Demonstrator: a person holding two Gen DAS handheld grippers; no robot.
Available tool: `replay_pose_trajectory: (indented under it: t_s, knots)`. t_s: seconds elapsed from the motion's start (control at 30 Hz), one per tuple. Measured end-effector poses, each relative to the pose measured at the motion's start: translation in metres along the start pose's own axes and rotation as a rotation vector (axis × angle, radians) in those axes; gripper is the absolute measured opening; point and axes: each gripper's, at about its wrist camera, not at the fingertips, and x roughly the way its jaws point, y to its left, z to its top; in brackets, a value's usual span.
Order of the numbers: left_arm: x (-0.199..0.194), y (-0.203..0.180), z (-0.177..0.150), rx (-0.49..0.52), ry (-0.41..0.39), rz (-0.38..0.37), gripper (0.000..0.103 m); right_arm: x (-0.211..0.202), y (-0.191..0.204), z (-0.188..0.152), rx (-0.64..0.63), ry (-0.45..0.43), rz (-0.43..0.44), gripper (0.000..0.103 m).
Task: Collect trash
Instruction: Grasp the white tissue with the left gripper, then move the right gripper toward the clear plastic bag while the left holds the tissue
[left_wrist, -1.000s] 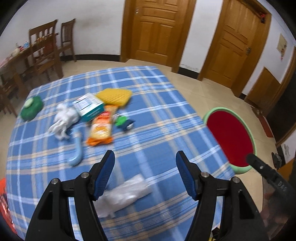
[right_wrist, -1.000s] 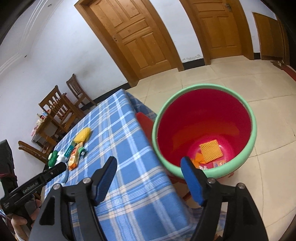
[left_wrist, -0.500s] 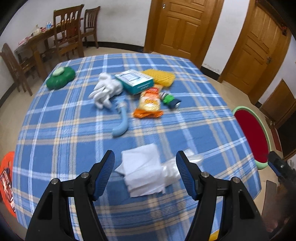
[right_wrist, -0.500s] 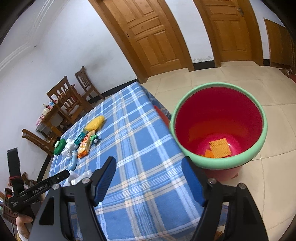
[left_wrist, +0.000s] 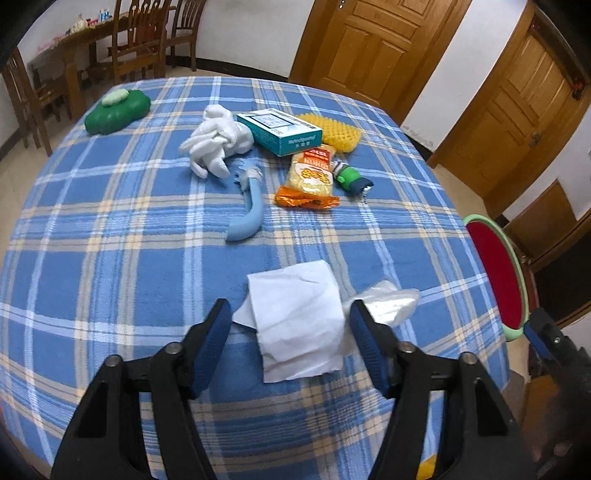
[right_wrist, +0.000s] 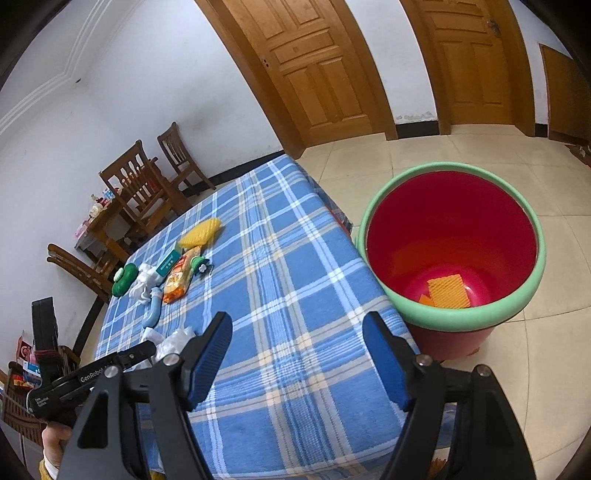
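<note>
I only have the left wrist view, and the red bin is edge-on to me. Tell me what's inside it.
Observer: The right wrist view looks down into the red bin; an orange waffle-textured piece lies on its bottom.
Operator: Report the right gripper's state.
Observer: The right gripper is open and empty, over the table's edge beside the bin.
Operator: Say where the bin stands.
Observer: On the tiled floor, close against the side of the table.
</note>
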Motion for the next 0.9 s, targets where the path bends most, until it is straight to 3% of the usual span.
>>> replay_pose_trajectory:
  t_s: [0.13,0.4,0.77,0.9]
  knots:
    - [-0.001,0.0,0.0,-0.007,-0.004,-0.033,0.046,0.002,0.004,-0.001,-0.009,0.007,0.002,0.075]
    - [-0.01,0.005,0.001,-0.022,-0.02,-0.046,0.043,0.008,0.016,-0.003,-0.041,0.023,0.012,0.075]
    - [-0.038,0.035,0.001,-0.038,-0.111,0.073,0.043,0.024,0.06,-0.011,-0.147,0.071,0.065,0.076]
    - [-0.045,0.047,-0.002,-0.047,-0.133,0.111,0.043,0.034,0.08,-0.016,-0.196,0.094,0.089,0.083]
